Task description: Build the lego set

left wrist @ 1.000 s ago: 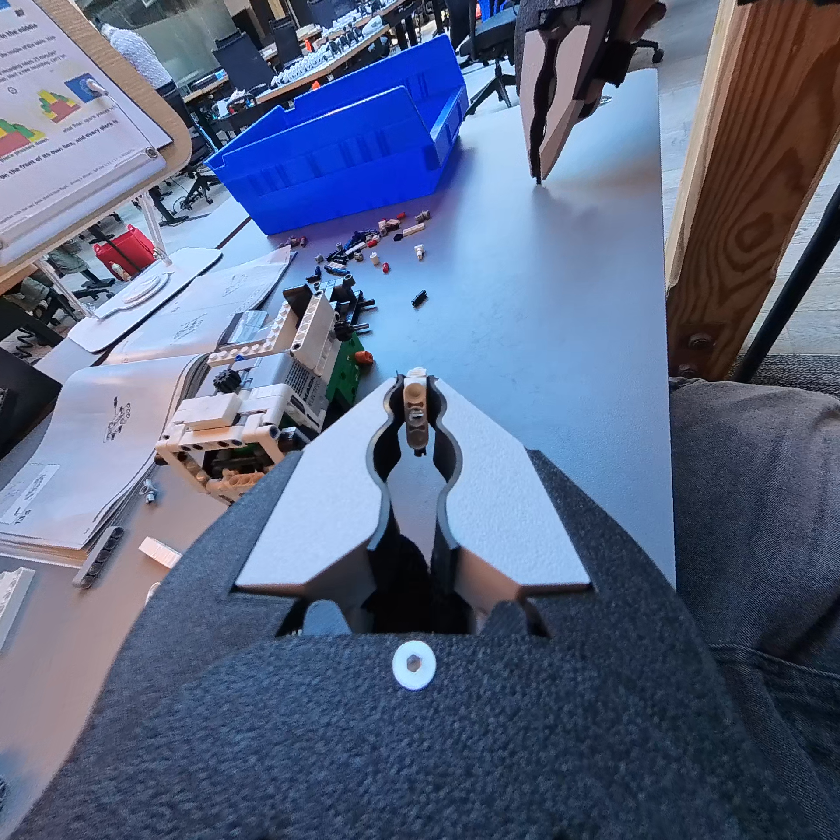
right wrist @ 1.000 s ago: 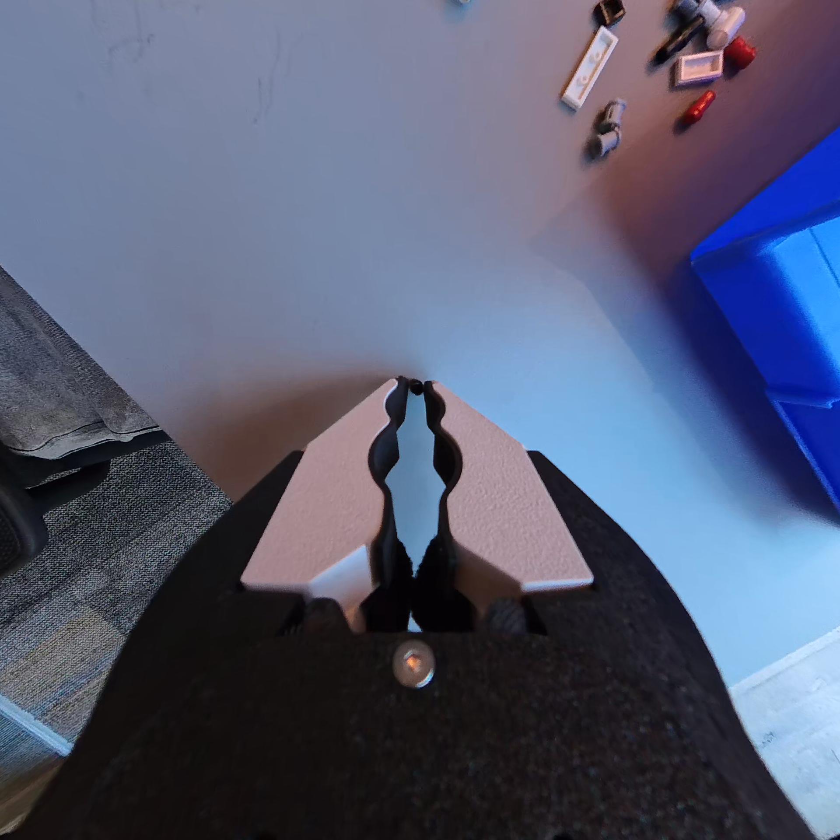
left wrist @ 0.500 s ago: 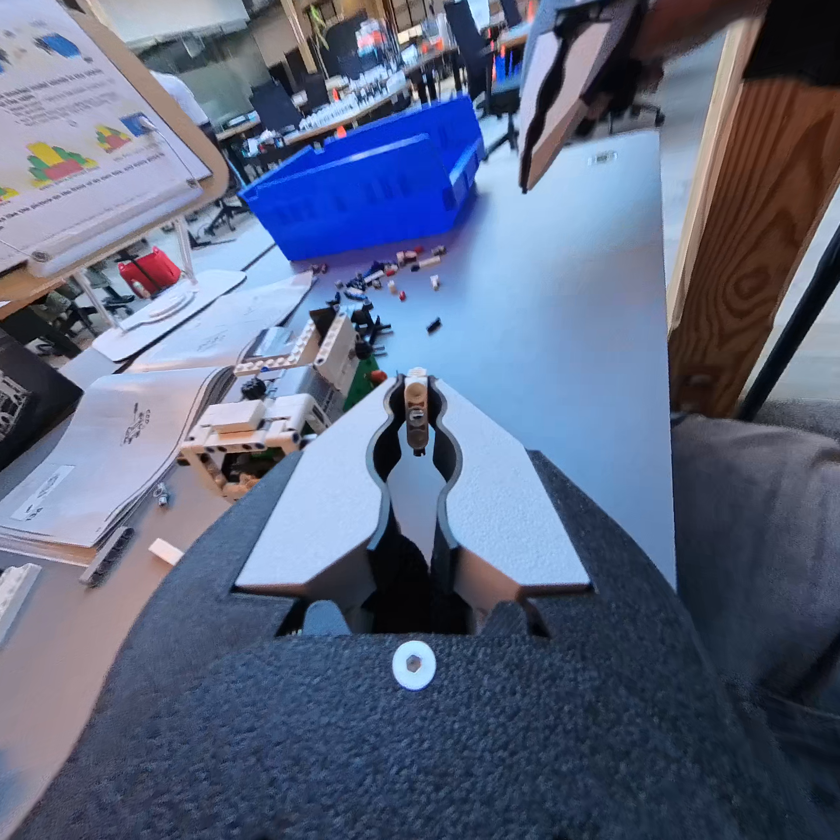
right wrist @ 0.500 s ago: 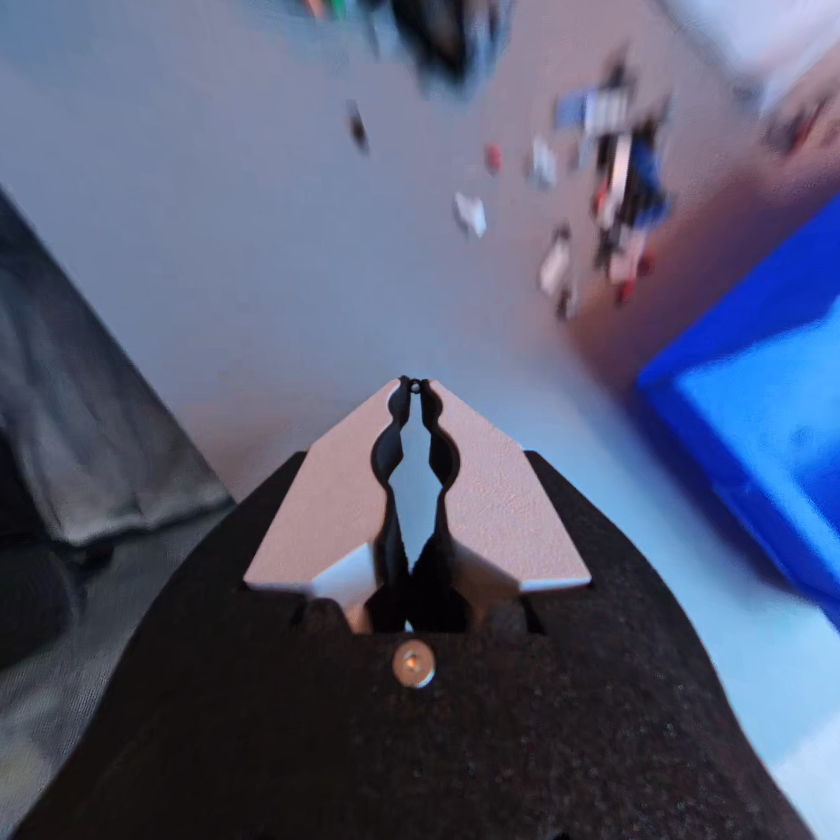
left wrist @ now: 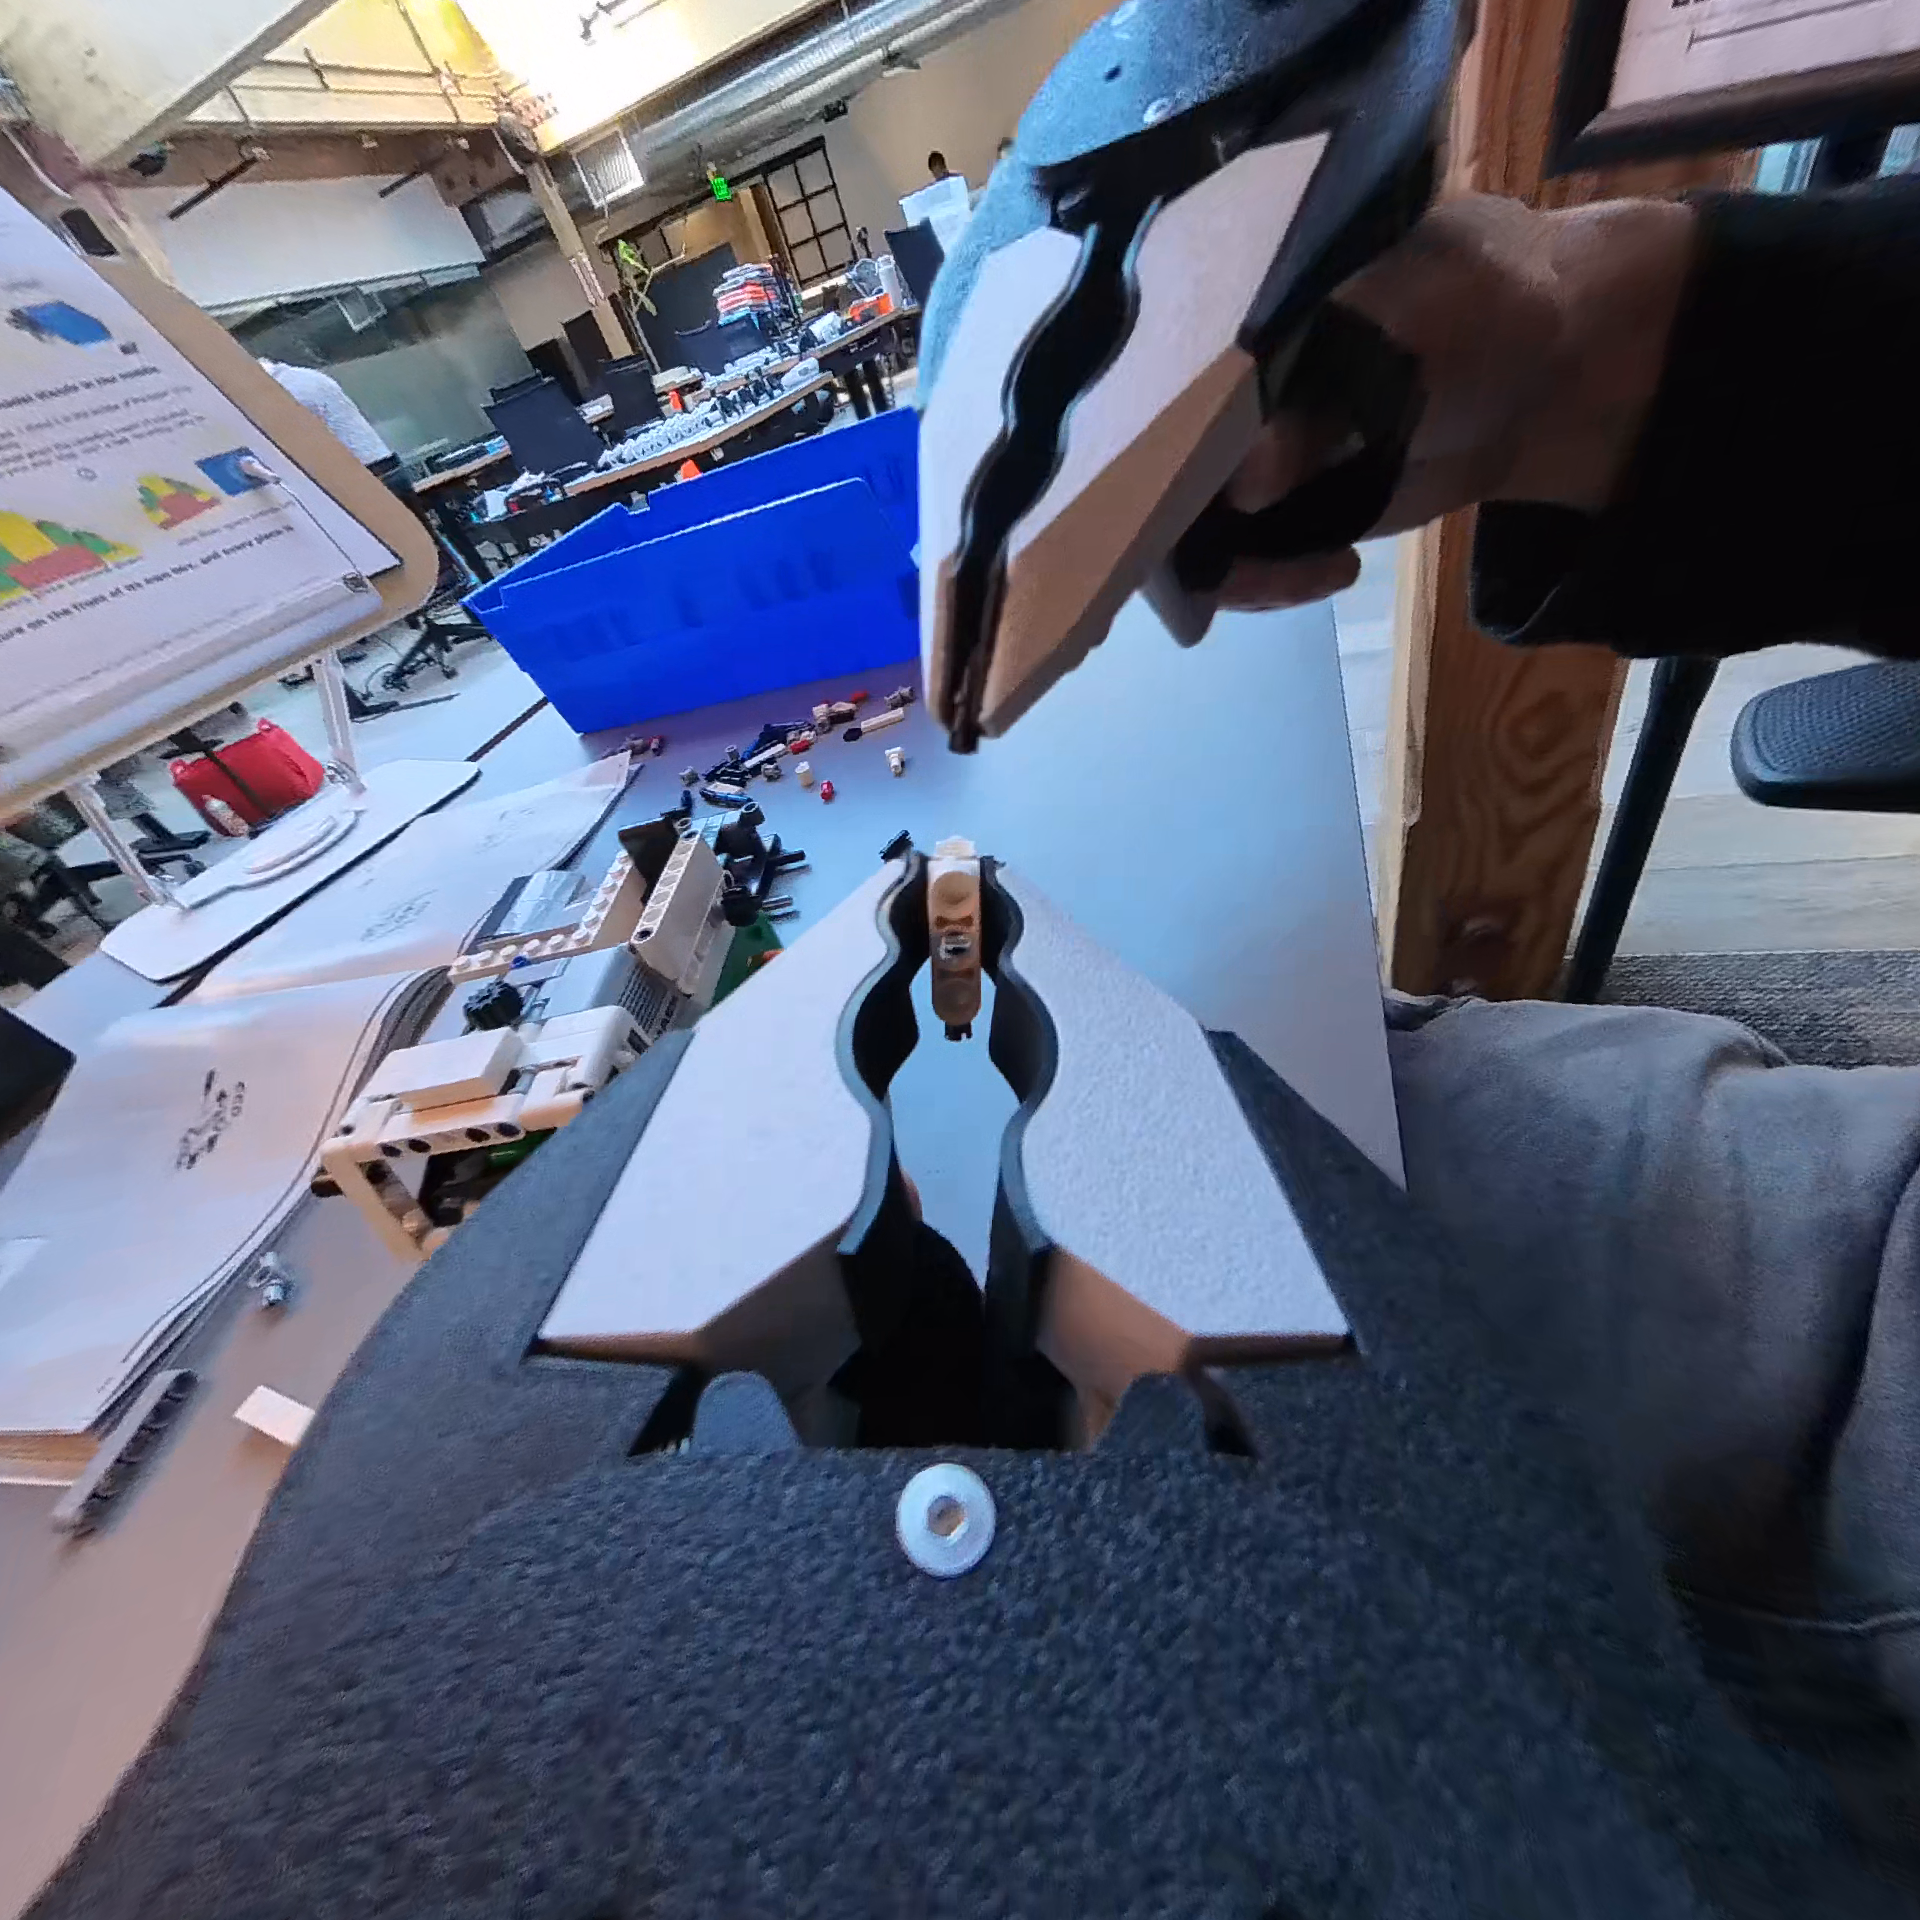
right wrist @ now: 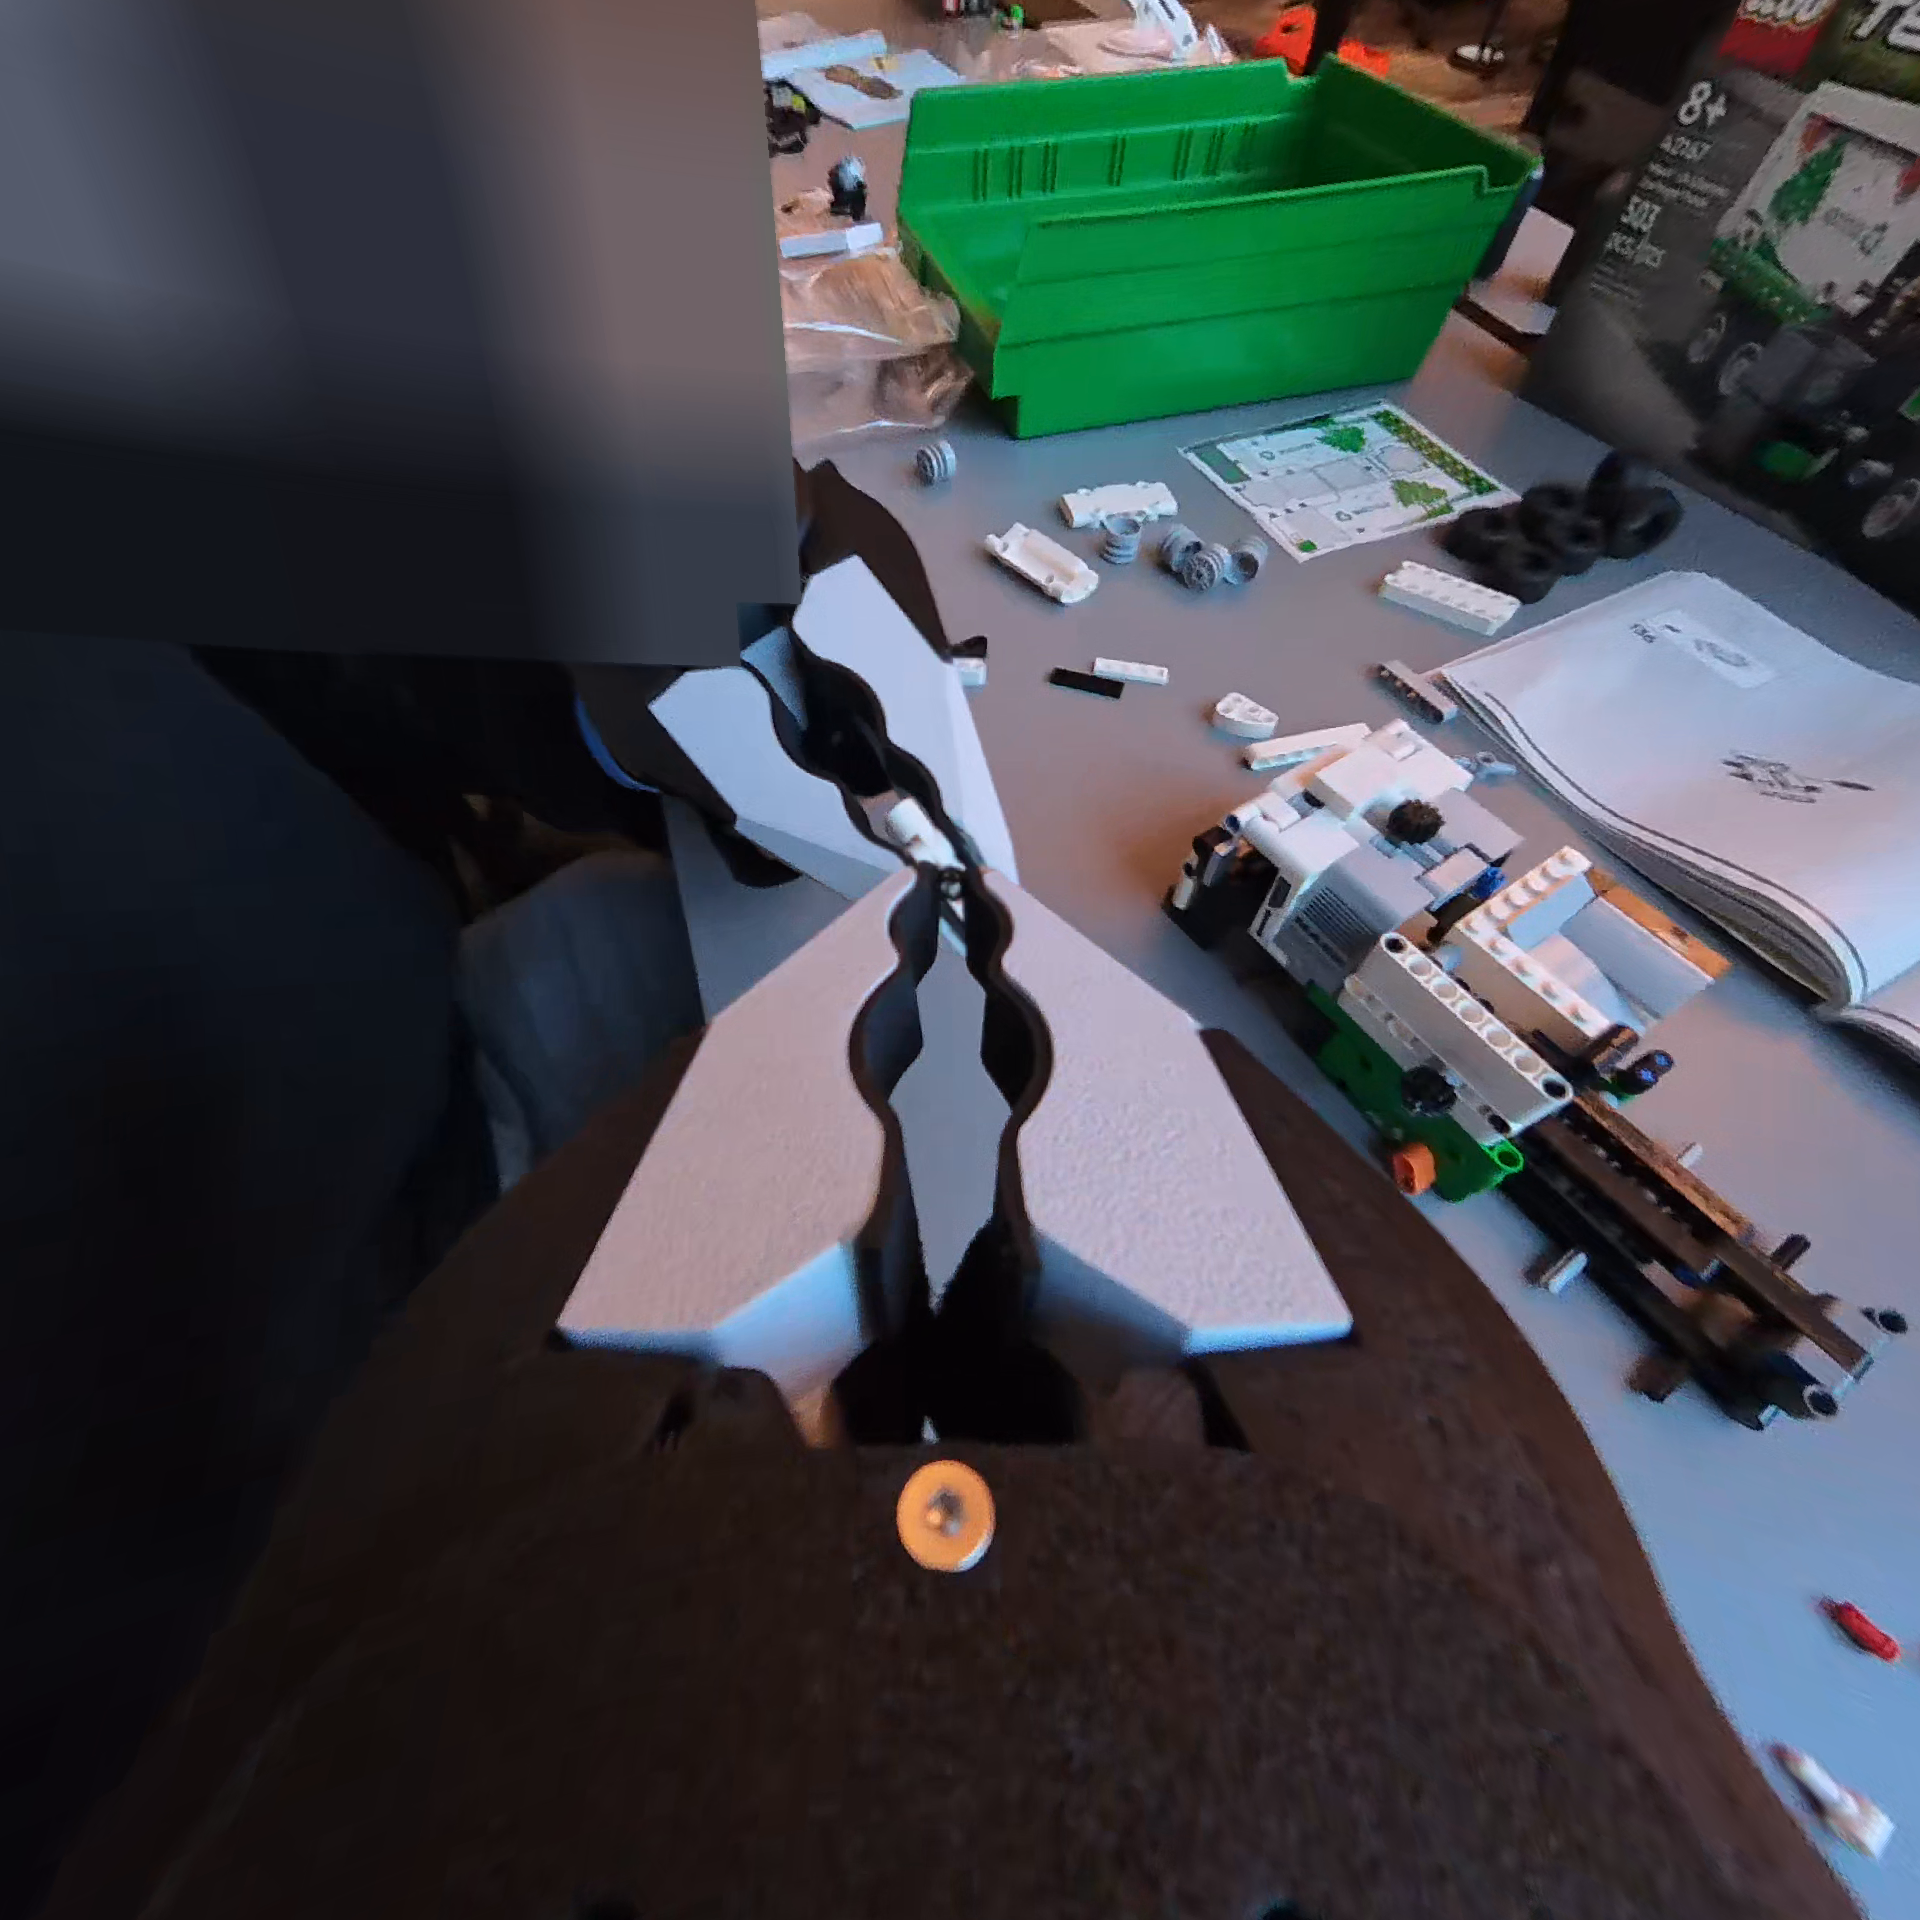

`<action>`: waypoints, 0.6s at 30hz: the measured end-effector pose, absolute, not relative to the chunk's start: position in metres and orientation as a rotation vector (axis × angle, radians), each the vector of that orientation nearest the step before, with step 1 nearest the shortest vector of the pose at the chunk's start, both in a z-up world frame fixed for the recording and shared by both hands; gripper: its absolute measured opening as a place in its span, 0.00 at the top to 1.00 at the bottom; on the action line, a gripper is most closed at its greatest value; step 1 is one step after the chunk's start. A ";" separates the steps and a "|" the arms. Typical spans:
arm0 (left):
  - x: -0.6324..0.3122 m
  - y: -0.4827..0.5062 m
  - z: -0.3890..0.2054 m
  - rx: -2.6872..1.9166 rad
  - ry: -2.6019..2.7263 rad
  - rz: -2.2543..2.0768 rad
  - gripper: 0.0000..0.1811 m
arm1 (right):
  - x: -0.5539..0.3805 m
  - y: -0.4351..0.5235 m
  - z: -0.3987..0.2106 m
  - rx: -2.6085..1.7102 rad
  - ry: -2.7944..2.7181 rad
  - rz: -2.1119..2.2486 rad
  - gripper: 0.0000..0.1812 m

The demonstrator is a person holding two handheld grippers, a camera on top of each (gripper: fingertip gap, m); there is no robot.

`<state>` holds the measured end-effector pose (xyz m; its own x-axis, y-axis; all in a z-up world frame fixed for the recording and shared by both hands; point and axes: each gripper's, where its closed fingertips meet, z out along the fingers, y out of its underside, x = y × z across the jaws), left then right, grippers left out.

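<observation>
My left gripper (left wrist: 954, 883) is shut on a small tan and white lego piece (left wrist: 954, 935), held above the grey table. My right gripper (right wrist: 943, 883), held by a hand, is shut, with what looks like a tiny black pin at its tips. In the left wrist view the right gripper (left wrist: 961, 732) hangs just above and beyond the held piece. In the right wrist view the left gripper (right wrist: 914, 821) and its white piece (right wrist: 912, 826) sit right in front of my right tips. The partly built white and green truck (right wrist: 1434, 977) lies on the table; it also shows in the left wrist view (left wrist: 540, 997).
A blue bin (left wrist: 707, 613) stands beyond a scatter of small loose pieces (left wrist: 810, 743). An open manual (right wrist: 1714, 769), black tyres (right wrist: 1548, 530), a green bin (right wrist: 1195, 239) and the set's box (right wrist: 1766, 260) lie around the truck. A wooden post (left wrist: 1496, 779) stands to the right. The tips of both grippers are at nearly the same place.
My right gripper has swung up from pointing down at the table and now faces my left gripper, tips close to the held piece. My left gripper has tilted up a little, still shut.
</observation>
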<state>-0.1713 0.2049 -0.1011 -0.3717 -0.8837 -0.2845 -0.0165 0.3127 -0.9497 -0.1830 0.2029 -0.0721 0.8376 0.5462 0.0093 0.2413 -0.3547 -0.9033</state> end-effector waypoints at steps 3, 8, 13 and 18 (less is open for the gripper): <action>-0.171 0.203 -0.103 -0.801 1.675 -1.152 0.97 | -0.182 0.204 -0.078 -1.964 -0.583 0.334 0.98; -0.171 0.203 -0.103 -0.799 1.675 -1.153 0.97 | -0.184 0.207 -0.086 -1.958 -0.555 0.375 0.98; -0.169 0.204 -0.105 -0.797 1.684 -1.116 0.97 | -0.187 0.210 -0.091 -1.964 -0.536 0.388 0.98; -0.167 0.208 -0.107 -0.779 1.673 -1.011 0.97 | -0.186 0.212 -0.093 -1.980 -0.454 0.435 0.98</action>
